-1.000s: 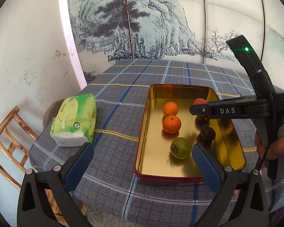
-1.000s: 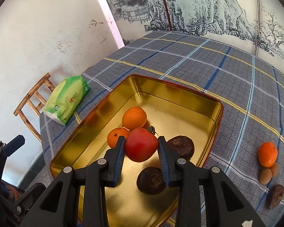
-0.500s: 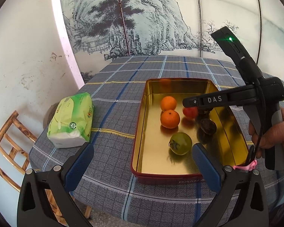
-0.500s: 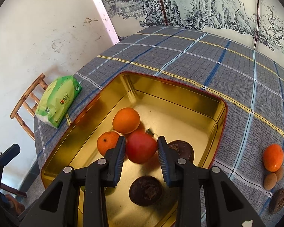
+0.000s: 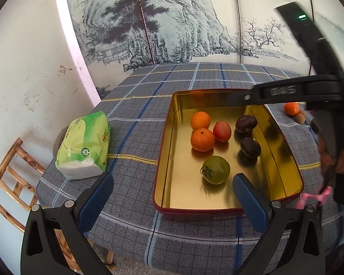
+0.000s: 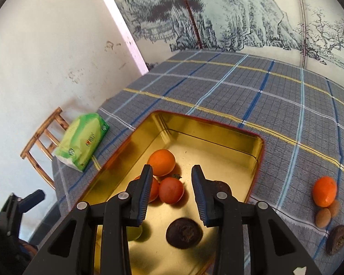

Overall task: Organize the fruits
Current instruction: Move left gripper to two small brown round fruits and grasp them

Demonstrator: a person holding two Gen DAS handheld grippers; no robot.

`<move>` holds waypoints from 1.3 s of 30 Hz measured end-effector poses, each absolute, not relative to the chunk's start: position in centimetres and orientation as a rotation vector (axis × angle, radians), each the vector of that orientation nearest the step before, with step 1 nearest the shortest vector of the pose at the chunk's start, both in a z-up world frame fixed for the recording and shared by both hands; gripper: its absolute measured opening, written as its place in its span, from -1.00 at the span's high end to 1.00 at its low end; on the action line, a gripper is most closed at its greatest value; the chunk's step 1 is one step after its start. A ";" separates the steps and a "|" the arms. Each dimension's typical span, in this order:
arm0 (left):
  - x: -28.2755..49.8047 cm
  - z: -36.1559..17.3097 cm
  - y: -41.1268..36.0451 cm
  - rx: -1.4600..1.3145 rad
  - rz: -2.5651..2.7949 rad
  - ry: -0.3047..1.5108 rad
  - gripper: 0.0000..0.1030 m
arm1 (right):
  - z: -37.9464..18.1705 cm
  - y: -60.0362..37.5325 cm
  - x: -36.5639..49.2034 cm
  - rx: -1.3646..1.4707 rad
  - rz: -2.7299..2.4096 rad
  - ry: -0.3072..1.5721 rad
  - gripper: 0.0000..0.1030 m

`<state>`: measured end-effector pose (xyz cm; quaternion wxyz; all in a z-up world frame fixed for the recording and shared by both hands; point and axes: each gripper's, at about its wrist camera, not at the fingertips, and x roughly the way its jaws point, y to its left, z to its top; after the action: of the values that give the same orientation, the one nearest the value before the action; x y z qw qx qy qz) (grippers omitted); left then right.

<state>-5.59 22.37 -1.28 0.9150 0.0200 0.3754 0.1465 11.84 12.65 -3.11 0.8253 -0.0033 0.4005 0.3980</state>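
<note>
A gold tin (image 5: 284, 151) with a red rim sits on the tabletop (image 5: 135, 135), which has a grey checked cloth on it. Inside the tin lie two oranges (image 5: 200, 120), a red fruit (image 5: 222, 131), a green fruit (image 5: 216, 170) and two dark brown fruits (image 5: 245, 123). The red fruit touches the nearer orange. The right tongs (image 6: 172, 192) hang above the tin with their jaws a little apart and nothing between them. They have just been opening, and the red fruit (image 6: 171, 190) rests on the tin floor below them. The left tongs (image 5: 172, 197) are wide apart and hold nothing, near the close edge of the tin. More fruit waits on the cloth to the right of the tin: an orange (image 6: 324, 191), two small tan ones (image 6: 323, 217) and a dark one (image 6: 337, 239). A green pack of tissues (image 5: 84, 146) lies on the left side of the tabletop.
</note>
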 end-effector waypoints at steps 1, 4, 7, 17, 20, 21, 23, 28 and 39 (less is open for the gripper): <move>-5.6 -1.3 22.3 0.047 0.301 0.775 -0.99 | -2.8 12.0 11.3 0.000 0.848 0.837 0.34; -5.6 -1.2 22.0 0.061 0.294 0.776 -0.99 | -2.1 9.3 9.6 0.016 0.845 0.790 0.24; -5.7 -1.1 21.6 0.081 0.277 0.773 -0.99 | -1.9 5.2 7.4 0.034 0.811 0.735 -0.06; -5.2 0.7 18.0 0.126 0.088 0.766 -0.99 | -3.9 -11.1 4.8 -0.002 0.440 0.680 -0.55; -4.9 1.6 16.3 0.133 -0.005 0.764 -0.99 | -4.9 -13.9 5.0 -0.021 0.364 0.708 -0.55; -4.7 1.9 15.7 0.134 -0.042 0.768 -0.99 | -5.5 -14.8 5.2 -0.026 0.334 0.722 -0.55; -4.1 2.5 14.5 0.117 -0.114 0.785 -0.99 | -6.3 -16.1 5.6 -0.021 0.294 0.742 -0.55; -1.5 3.5 11.5 0.059 -0.236 0.846 -0.98 | -8.1 -19.2 6.1 0.025 0.259 0.765 -0.55; 8.7 1.4 6.4 -0.057 -0.293 1.028 0.04 | -8.4 -20.6 6.3 0.127 0.346 0.762 -0.59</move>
<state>8.75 6.44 1.38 0.8602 -0.0270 0.4897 -0.1396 6.32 -20.65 -8.37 0.9117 0.0617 0.3698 0.1681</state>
